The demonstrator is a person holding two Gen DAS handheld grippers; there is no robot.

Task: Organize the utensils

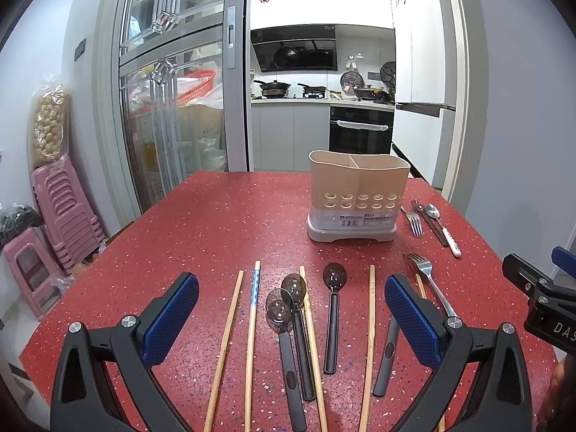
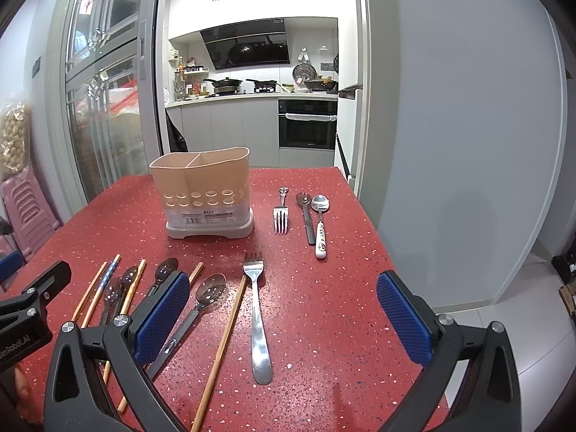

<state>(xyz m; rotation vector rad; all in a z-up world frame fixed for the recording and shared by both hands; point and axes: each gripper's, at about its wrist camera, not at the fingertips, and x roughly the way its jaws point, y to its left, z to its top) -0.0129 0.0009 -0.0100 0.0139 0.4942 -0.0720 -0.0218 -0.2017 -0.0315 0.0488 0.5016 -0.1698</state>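
both grippers hang with jaws spread wide and nothing between them: left gripper [image 1: 291, 309] over the chopsticks [image 1: 252, 338] and dark spoons [image 1: 333, 316], right gripper [image 2: 282, 309] over the steel fork [image 2: 257, 320]. all utensils lie flat on the red table [image 2: 324, 288]; the beige holder [image 2: 203, 189] stands empty beyond. probably best to lower onto the fork's handle, pinch across its narrow width, then lift it clear before tipping it into a compartment

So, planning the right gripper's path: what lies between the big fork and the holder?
Only bare red table between the fork and holder, seen in the right wrist view.
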